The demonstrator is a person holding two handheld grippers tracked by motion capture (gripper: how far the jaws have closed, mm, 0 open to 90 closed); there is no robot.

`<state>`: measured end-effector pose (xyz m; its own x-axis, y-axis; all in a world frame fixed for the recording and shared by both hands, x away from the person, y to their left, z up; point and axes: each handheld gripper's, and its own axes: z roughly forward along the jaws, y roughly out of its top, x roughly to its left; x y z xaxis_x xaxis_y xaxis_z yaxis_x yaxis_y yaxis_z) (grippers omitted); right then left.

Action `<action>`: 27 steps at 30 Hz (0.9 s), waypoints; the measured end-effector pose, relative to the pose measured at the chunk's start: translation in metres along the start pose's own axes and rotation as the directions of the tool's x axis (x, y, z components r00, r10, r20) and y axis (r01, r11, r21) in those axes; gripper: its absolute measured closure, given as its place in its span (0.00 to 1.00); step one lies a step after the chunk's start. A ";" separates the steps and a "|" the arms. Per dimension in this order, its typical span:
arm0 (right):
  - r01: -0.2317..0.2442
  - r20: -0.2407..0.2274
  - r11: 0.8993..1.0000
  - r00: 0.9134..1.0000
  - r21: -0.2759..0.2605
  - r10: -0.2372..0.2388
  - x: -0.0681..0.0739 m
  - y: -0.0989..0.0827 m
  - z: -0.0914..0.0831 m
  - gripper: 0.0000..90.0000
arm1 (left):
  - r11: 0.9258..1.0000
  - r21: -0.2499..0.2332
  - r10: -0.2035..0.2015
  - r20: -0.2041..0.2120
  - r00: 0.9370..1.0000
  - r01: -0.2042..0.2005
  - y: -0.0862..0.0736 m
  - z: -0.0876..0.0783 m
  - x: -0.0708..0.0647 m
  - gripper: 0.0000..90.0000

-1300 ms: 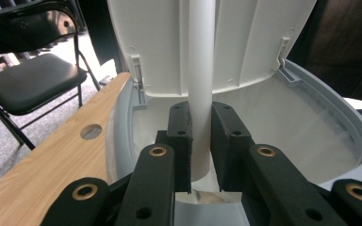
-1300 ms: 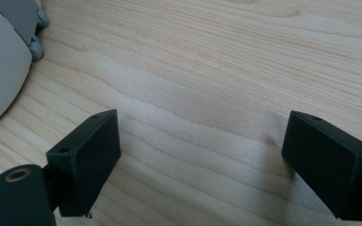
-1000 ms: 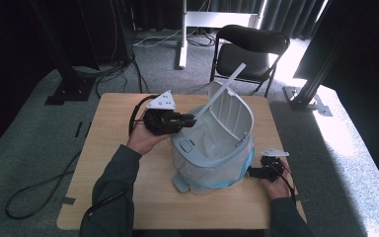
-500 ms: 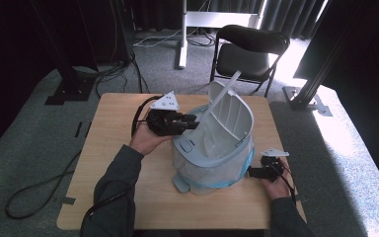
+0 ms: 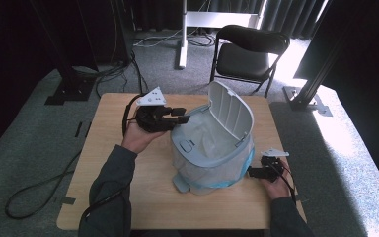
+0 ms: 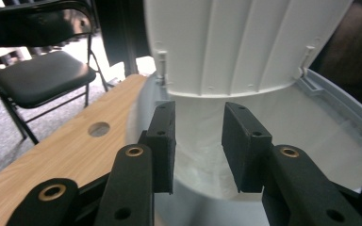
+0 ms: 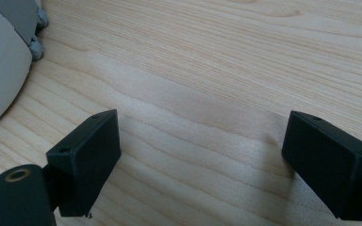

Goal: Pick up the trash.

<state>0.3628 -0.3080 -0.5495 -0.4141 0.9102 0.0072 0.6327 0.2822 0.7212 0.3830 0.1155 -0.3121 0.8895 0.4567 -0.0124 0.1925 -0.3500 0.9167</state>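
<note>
The left gripper [image 5: 180, 114] hovers level at the bin [image 5: 212, 163] rim, jaws just opening (nothing between); right gripper [image 5: 254, 172] rests released on the table [image 7: 207, 70], bin interior unclear

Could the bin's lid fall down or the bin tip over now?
Maybe. The lid stands up with nothing holding it: the left gripper has just been opening its jaws, nothing between them, so it might drop shut. The bin sits tilted on the table, and the right gripper rests open beside it, so a bump could tip it.
</note>
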 end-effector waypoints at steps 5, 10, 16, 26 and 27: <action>0.000 0.000 1.000 1.000 0.000 0.000 0.000 0.000 0.000 0.12 | 1.000 -0.010 -0.022 -0.032 0.999 0.021 -0.006 -0.007 0.007 0.70; 0.000 0.000 1.000 1.000 0.000 0.000 0.000 0.000 0.000 0.12 | 0.999 -0.019 -0.047 -0.058 0.997 0.046 -0.012 -0.013 0.015 0.68; 0.000 0.001 1.000 1.000 0.000 0.000 0.000 0.000 0.000 0.12 | 0.996 -0.043 -0.080 -0.089 0.993 0.077 -0.020 -0.024 0.023 0.67; 0.001 0.001 1.000 1.000 0.001 -0.001 0.000 -0.001 -0.001 0.12 | 0.991 -0.044 -0.131 -0.128 0.983 0.126 -0.035 -0.032 0.037 0.65; 0.001 0.000 1.000 1.000 0.001 -0.001 0.000 -0.001 -0.001 0.12 | 0.991 -0.043 -0.133 -0.128 0.983 0.129 -0.037 -0.032 0.038 0.65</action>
<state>0.3620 -0.3081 -0.5495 -0.4143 0.9101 0.0064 0.6328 0.2829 0.7208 0.3965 0.1724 -0.3333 0.7956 0.6000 -0.0834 0.2872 -0.2524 0.9240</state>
